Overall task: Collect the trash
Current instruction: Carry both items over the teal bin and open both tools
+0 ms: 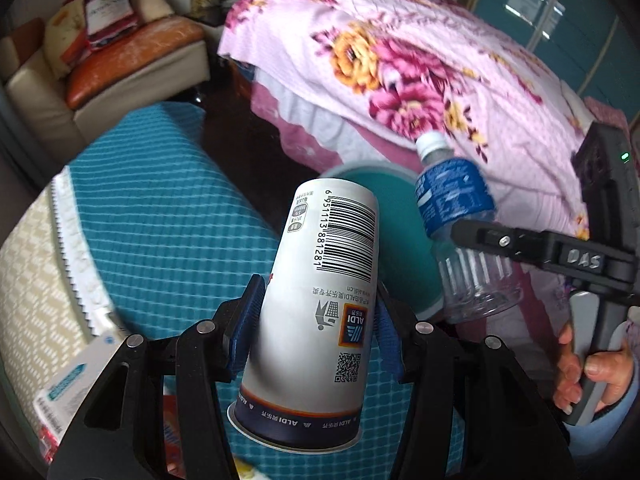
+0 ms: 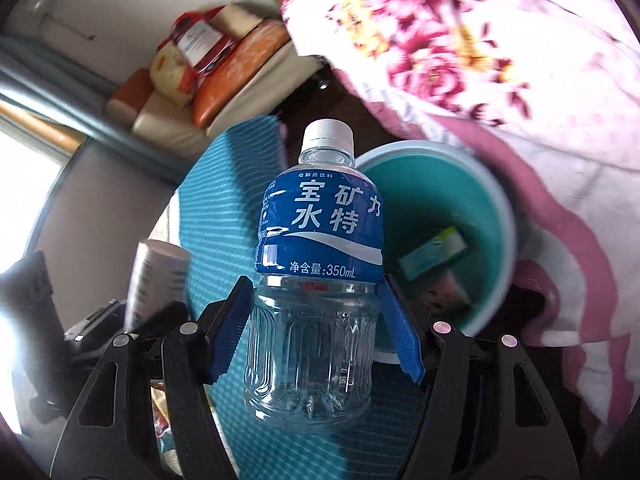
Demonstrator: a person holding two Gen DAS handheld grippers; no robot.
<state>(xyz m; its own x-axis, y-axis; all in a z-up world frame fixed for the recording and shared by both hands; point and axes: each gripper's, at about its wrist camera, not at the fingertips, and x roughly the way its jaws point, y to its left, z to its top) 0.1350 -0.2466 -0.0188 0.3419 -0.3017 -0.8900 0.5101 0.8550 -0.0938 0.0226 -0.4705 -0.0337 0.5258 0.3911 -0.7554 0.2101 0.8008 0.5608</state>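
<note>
The left gripper [image 1: 316,328] is clamped on a white ALDI paper cup [image 1: 316,300], its blue pads [image 1: 246,324] pressing the cup's sides a little above the dark rim band; the cup is carried upside down, mouth toward the camera and base pointing away, which looks like a grip taken on the wider, firmer part of the wall so it would not slip. The right gripper [image 2: 316,332] is closed on a Pocari Sweat bottle [image 2: 316,280], apparently empty, cap on, with the pads [image 2: 230,328] set on the clear ribbed lower body just below the blue label, probably because the ribs give a stiffer hold than the thin shoulder. Just ahead of the left gripper and slightly to its right, and ahead and to the right of the right gripper, stands a teal waste bin [image 2: 486,184] with its mouth open toward both; a green-and-white carton [image 2: 436,254] and other scraps already lie inside. Both items hang in the air near the bin's rim, with the bottle seemingly nearer its opening. A floral quilt [image 1: 420,60] spreads beyond the bin, and a teal checked cover [image 1: 160,208] lies below the left gripper. Judging by this, both pieces are ready to drop.
</note>
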